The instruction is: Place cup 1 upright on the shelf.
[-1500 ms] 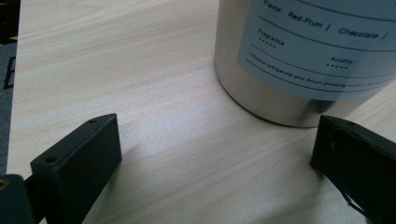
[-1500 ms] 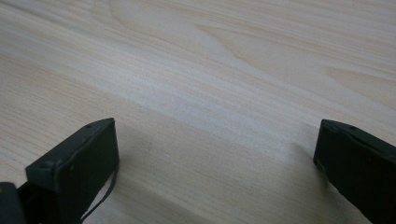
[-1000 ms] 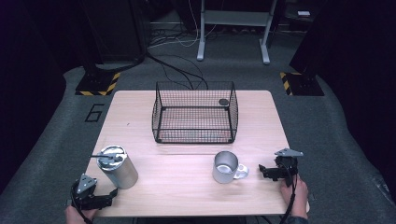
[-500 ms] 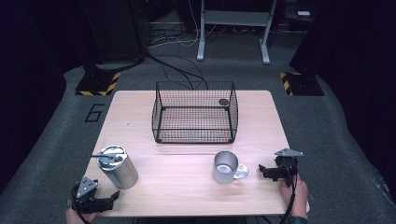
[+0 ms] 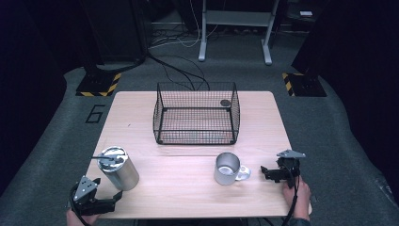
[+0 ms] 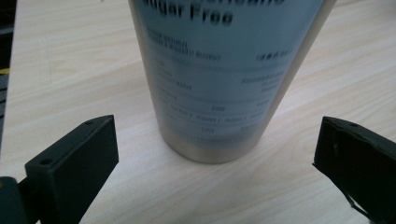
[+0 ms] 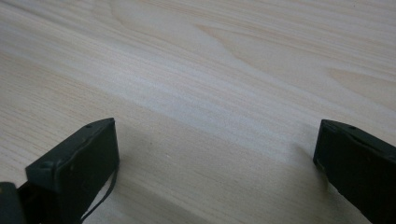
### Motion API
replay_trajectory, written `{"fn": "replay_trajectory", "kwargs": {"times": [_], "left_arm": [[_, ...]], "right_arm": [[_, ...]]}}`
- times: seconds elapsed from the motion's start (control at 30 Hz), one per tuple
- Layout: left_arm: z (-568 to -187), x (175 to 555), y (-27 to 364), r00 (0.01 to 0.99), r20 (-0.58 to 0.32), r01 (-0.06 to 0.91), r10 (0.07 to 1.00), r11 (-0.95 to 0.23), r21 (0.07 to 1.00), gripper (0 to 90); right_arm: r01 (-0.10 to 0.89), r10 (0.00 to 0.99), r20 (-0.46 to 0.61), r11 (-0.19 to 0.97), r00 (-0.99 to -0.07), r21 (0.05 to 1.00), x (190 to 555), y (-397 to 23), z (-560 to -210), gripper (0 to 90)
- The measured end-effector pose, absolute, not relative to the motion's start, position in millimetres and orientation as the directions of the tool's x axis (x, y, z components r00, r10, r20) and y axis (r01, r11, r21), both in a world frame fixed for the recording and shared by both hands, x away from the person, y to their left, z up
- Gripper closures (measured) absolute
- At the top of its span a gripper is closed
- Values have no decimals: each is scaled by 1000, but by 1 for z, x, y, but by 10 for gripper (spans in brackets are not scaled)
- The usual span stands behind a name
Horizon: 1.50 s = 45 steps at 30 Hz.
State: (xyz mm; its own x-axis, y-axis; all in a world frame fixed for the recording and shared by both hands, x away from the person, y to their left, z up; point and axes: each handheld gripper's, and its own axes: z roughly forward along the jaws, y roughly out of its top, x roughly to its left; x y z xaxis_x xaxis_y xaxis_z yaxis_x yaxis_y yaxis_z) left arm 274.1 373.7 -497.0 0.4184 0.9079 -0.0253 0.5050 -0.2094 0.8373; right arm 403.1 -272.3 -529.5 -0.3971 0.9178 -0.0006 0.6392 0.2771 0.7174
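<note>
At the table's near left corner, lining up the left gripper (image 5: 110, 200) with jaws spread wide around the can (image 6: 224, 79), ready to grab it, while resting the right gripper (image 5: 267, 172), also wide open, beside the mug (image 5: 227, 168).

1. The left gripper (image 5: 110, 197) is a black, blocky tool with a grey three-cornered plate on top, marked by small dark screw dots.
2. Its jaws are matte black rectangular blocks, each with a small round hole near the tip.
3. A black cable loops from its rear.
4. The right gripper (image 5: 266, 172) is black too, topped by a similar grey three-cornered plate.
5. A thin black cable trails back from it over the hand (image 5: 296, 195).
6. Its jaws are the same matte black blocks with small holes.
</note>
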Motion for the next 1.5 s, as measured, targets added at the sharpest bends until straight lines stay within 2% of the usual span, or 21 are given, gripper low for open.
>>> {"fn": "replay_trajectory", "kwargs": {"times": [0.27, 0.73, 1.5], "left_arm": [[-477, 275, 371, 411, -80, 465, 908, -133, 875, 0], [-448, 288, 361, 413, -78, 402, 907, -105, 910, 0], [-443, 311, 344, 338, -48, 364, 940, -83, 928, 9]], "right_arm": [[641, 919, 2, 274, -395, 717, 403, -272, -530, 0], [642, 919, 2, 274, -395, 717, 403, -272, -530, 0], [639, 918, -1, 277, -397, 718, 403, -272, -530, 0]]}}
